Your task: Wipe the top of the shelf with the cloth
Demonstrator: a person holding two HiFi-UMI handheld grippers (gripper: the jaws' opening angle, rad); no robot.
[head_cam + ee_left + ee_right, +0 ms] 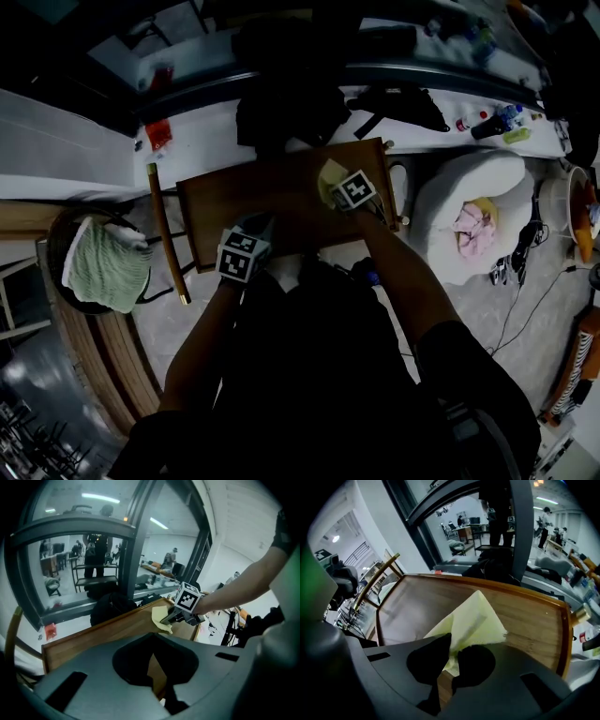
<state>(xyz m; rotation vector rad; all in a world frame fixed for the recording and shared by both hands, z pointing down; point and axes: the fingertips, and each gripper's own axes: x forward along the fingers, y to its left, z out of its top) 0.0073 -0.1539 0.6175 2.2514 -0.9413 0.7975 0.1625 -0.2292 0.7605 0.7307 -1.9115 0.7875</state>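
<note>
The wooden shelf top [272, 202] lies in the middle of the head view, with a raised rim. A pale yellow cloth [330, 175] rests on its far right part, and my right gripper [349, 195] is shut on it. In the right gripper view the cloth [473, 620] spreads as a triangle on the wood [417, 606] ahead of the right gripper [451, 660]. My left gripper [246, 248] sits at the shelf's near edge, jaws together with nothing seen between them. The left gripper view looks across the shelf [103, 632] at the cloth [161, 619] and the right gripper [174, 616].
A black bag [286, 108] sits on the white ledge just behind the shelf. A wooden pole [167, 234] stands at the shelf's left, beside a basket with a green towel [105, 267]. A white cushion [469, 211] holding pink cloth lies to the right, with cables beyond.
</note>
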